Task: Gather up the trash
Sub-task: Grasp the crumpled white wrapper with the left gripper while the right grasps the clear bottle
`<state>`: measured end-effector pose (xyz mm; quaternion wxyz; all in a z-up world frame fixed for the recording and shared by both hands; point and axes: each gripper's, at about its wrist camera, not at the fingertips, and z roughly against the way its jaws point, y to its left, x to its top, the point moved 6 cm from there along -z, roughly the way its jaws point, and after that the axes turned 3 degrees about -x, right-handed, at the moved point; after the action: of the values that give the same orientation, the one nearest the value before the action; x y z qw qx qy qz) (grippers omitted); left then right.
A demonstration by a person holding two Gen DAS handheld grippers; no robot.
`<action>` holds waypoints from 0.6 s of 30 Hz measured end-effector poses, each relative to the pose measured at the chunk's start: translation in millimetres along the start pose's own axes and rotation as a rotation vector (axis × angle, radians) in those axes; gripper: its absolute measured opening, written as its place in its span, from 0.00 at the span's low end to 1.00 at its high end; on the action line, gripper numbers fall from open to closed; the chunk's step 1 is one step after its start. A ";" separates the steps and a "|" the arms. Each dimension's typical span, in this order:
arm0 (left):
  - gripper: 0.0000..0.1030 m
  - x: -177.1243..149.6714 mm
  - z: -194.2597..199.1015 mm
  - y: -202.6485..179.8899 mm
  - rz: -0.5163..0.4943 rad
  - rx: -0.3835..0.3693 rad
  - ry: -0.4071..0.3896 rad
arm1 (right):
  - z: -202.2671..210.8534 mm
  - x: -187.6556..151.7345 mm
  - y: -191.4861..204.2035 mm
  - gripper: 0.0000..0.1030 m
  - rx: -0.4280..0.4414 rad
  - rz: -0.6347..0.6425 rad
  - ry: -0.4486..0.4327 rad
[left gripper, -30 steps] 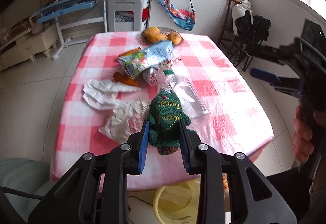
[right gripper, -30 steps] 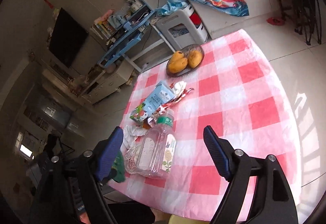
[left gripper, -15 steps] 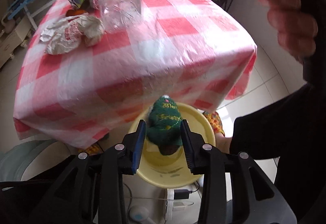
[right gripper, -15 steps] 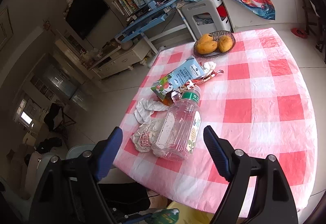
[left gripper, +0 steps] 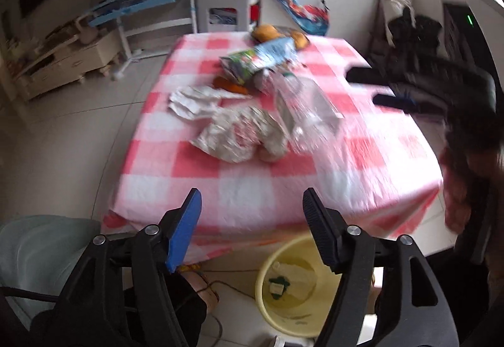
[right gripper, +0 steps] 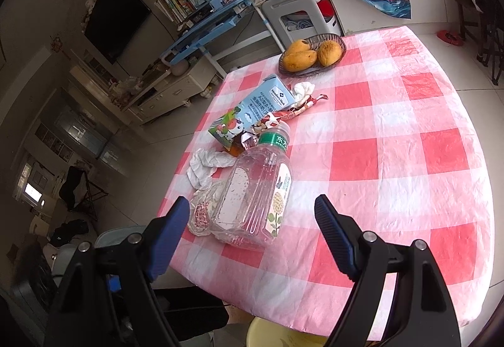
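Observation:
My left gripper (left gripper: 252, 221) is open and empty over the near edge of the table. Below it on the floor stands a yellow bin (left gripper: 289, 290) with the green Christmas sock (left gripper: 277, 284) lying inside. On the red-checked tablecloth (left gripper: 252, 186) lie a crumpled wrapper (left gripper: 242, 134), a clear plastic bottle (left gripper: 305, 113), white crumpled paper (left gripper: 192, 99) and a milk carton (left gripper: 261, 58). My right gripper (right gripper: 252, 221) is open and empty, just short of the bottle (right gripper: 255, 199), with the carton (right gripper: 252, 110) and paper (right gripper: 208, 164) beyond it.
A bowl of mangoes (right gripper: 312, 55) sits at the table's far edge. A candy wrapper (right gripper: 299, 107) lies by the carton. A grey chair (left gripper: 41, 246) stands at the left of the table. The bin's rim (right gripper: 277, 334) shows under the table edge.
My left gripper carried the green sock off the table, opened and dropped it into the yellow bin, then rose to face the table. My right gripper came closer to the bottle.

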<state>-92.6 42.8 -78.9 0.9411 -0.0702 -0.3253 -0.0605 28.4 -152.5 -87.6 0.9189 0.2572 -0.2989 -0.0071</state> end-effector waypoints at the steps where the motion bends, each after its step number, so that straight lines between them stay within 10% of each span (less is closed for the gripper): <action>1: 0.66 13.6 1.7 11.4 0.041 0.016 -0.021 | -2.4 -0.6 0.5 0.76 -0.009 0.006 -0.002; 8: 0.68 88.2 -15.3 52.9 0.166 0.096 -0.093 | -26.1 -1.1 10.9 0.76 -0.049 0.034 -0.004; 18: 0.69 60.0 -76.1 76.7 0.289 0.110 -0.006 | -72.2 -0.6 24.6 0.76 -0.138 0.120 0.038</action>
<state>12.5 101.1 -108.0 0.9415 -0.0647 -0.3173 0.0938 64.3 -97.3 -125.9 0.9388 0.1750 -0.2951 0.0322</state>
